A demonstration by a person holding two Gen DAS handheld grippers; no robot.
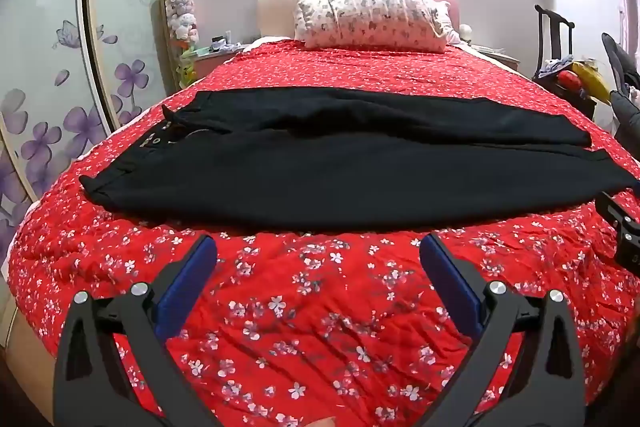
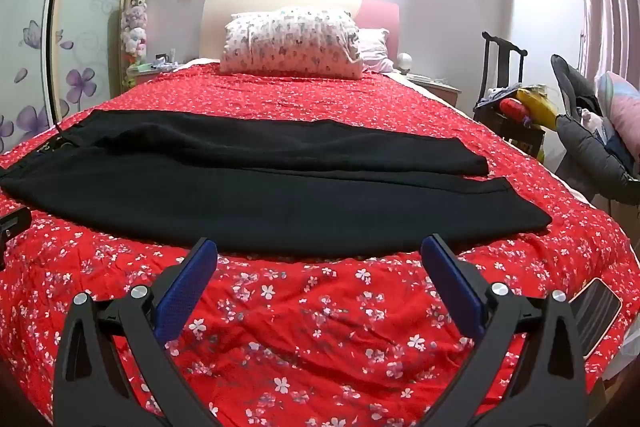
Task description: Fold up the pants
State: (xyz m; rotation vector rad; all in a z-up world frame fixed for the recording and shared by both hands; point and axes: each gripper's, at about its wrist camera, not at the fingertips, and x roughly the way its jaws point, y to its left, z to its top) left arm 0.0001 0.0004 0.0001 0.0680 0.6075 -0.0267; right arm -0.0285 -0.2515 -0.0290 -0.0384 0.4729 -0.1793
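Note:
Black pants [image 1: 340, 163] lie flat across the red floral bedspread [image 1: 320, 307], waistband at the left, leg ends at the right, one leg beside the other. They also show in the right wrist view [image 2: 260, 195]. My left gripper [image 1: 318, 251] is open and empty, hovering just short of the pants' near edge. My right gripper [image 2: 319, 251] is open and empty, its fingertips at the near edge of the legs. The right gripper's body shows at the right edge of the left wrist view [image 1: 620, 227].
A patterned pillow [image 2: 292, 43] leans on the headboard. A floral wardrobe [image 1: 52, 67] stands at the left. A dark chair with toys [image 2: 516, 107] and a grey jacket [image 2: 592, 151] are at the right. A phone [image 2: 596, 311] lies at the bed's right edge.

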